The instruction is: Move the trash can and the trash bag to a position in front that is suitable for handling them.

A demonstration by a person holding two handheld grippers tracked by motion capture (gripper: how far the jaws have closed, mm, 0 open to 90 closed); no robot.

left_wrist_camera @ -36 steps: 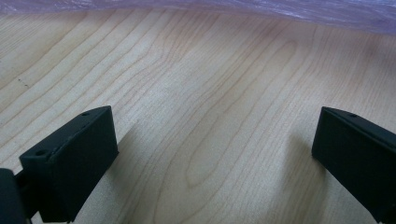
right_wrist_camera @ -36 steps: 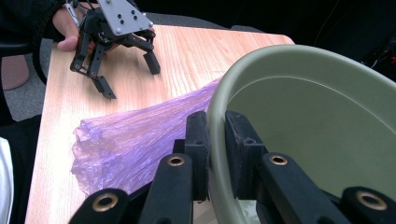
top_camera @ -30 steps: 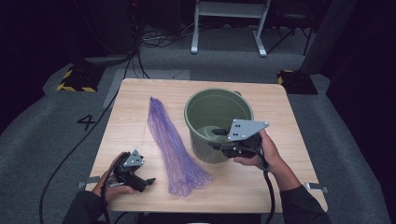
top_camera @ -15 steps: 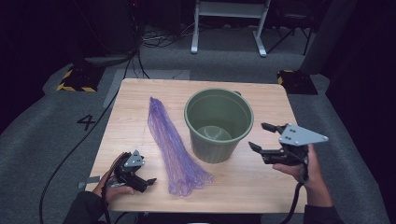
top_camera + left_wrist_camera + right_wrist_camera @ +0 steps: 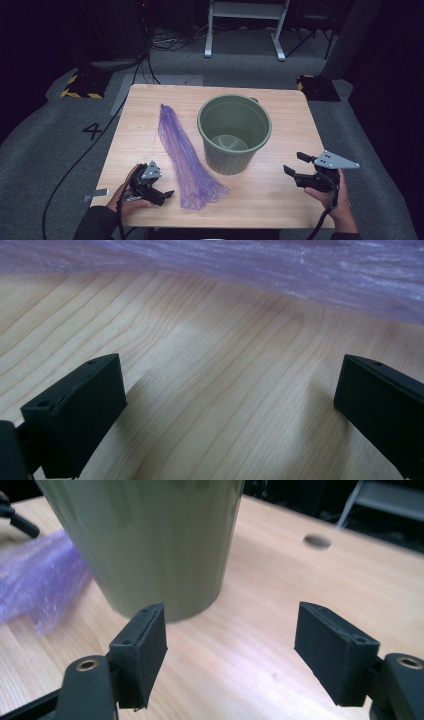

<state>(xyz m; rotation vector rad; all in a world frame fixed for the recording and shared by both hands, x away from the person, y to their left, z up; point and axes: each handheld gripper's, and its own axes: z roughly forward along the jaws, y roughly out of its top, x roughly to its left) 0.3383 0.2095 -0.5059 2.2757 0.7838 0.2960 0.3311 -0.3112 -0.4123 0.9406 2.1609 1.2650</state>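
The left gripper (image 5: 167, 194) lies low at about seven o'clock on the table (image 5: 280, 115), held in the person's left hand (image 5: 125, 192), its jaws spread wide with nothing between them. In the left gripper view, bare wood fills the gap between the jaws, and the purple bag (image 5: 280, 270) stretches across the top, beyond the jaw tips and apart from them. Seen from the high view, the bag (image 5: 182, 152) is a long crumpled strip running from about eleven o'clock near the table's middle down to six o'clock near the front edge, its wider end just beside the left gripper's tips. The right gripper (image 5: 296, 164) hovers at about four o'clock, held in the right hand (image 5: 337, 200), jaws also wide apart and holding nothing, pointing toward the bucket (image 5: 234, 132). In the right gripper view, the bucket (image 5: 155, 540) stands upright ahead at about eleven o'clock, its green wall rising behind the left jaw and not touched by it, with the bag (image 5: 42, 577) just beside its base at nine o'clock. From above, the bucket sits near the table's centre, touching the bag's right edge or very close to it.
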